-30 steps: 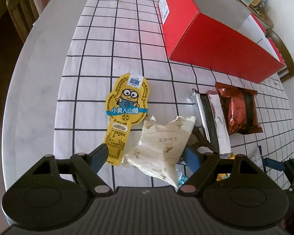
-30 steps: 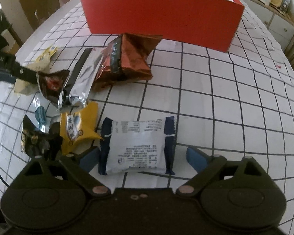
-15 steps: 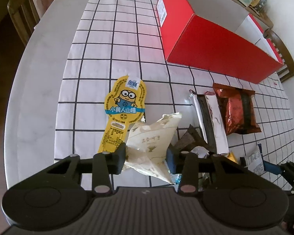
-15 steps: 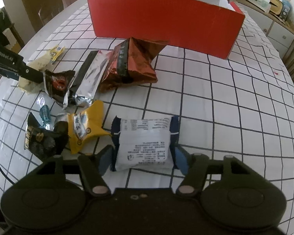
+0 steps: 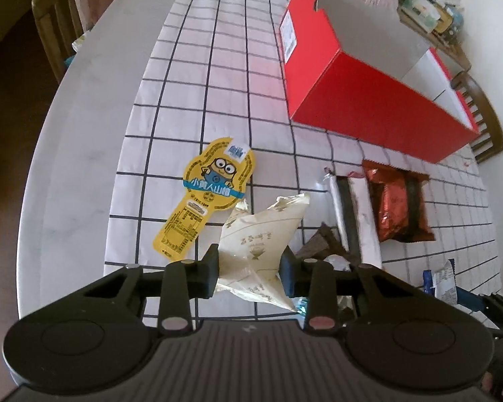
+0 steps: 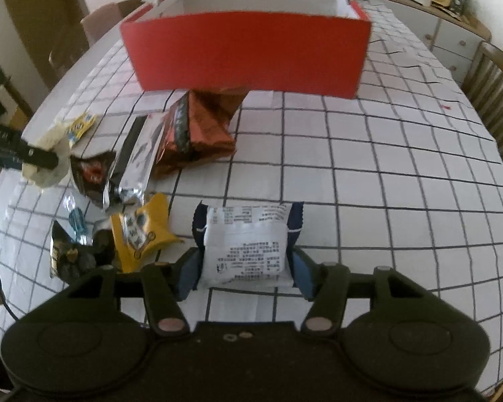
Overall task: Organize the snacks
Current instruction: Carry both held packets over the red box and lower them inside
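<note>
My left gripper (image 5: pixel 248 268) is closing its jaws on a cream snack packet (image 5: pixel 261 234), and the pads pinch its lower part. A yellow cartoon-print snack (image 5: pixel 211 194) lies flat just left of it. In the right wrist view, my right gripper (image 6: pixel 244 268) is closing on a white packet with navy ends (image 6: pixel 244 238), with a pad against each side. The open red box (image 6: pixel 248 57) stands beyond the snacks, also in the left wrist view as the red box (image 5: pixel 369 107).
A copper foil packet (image 6: pixel 201 134), a silver packet (image 6: pixel 141 154), a small yellow packet (image 6: pixel 141 231) and a dark packet (image 6: pixel 70 254) lie between the two grippers. Wooden chairs (image 5: pixel 57 26) (image 6: pixel 496 87) stand at the table's edges. The checked cloth (image 6: pixel 369 174) is bare on the right.
Both grippers went from wide open to closed on their packets. The right gripper has risen a little with the white packet and now faces the red box more squarely.
</note>
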Motion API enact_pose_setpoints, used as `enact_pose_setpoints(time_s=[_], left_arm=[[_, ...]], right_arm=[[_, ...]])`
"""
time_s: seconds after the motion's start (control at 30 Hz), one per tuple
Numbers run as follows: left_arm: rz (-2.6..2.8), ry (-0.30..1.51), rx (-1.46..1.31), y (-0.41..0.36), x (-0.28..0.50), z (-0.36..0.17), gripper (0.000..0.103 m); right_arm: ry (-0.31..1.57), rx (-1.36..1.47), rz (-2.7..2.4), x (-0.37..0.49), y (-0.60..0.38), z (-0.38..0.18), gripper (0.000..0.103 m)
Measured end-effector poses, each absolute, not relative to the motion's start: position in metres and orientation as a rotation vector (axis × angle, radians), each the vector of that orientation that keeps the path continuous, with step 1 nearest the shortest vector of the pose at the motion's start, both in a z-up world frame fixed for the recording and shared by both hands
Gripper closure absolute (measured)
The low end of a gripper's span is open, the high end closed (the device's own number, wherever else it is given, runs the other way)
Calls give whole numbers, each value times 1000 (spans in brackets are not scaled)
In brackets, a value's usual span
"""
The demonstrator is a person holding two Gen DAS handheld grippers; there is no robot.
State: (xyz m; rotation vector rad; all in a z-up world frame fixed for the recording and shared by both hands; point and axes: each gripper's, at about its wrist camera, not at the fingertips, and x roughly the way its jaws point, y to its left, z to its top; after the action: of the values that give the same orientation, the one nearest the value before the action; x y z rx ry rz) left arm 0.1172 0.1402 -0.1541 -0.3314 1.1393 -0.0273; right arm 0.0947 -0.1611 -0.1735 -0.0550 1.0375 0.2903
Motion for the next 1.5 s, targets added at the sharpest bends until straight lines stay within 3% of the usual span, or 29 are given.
enact_pose_setpoints(time_s=[0.63,1.03,1.5], left_arm=[[-73,976,-304,113,102,-67,68],[-107,888,-202,67,142,-17,68],[-65,862,-98,31,221,0,68]], right_arm=[[854,76,309,103,-183,-83,46],[766,20,314,150,-186,-39,46],[754,-11,299,230,-196,-27,46]])
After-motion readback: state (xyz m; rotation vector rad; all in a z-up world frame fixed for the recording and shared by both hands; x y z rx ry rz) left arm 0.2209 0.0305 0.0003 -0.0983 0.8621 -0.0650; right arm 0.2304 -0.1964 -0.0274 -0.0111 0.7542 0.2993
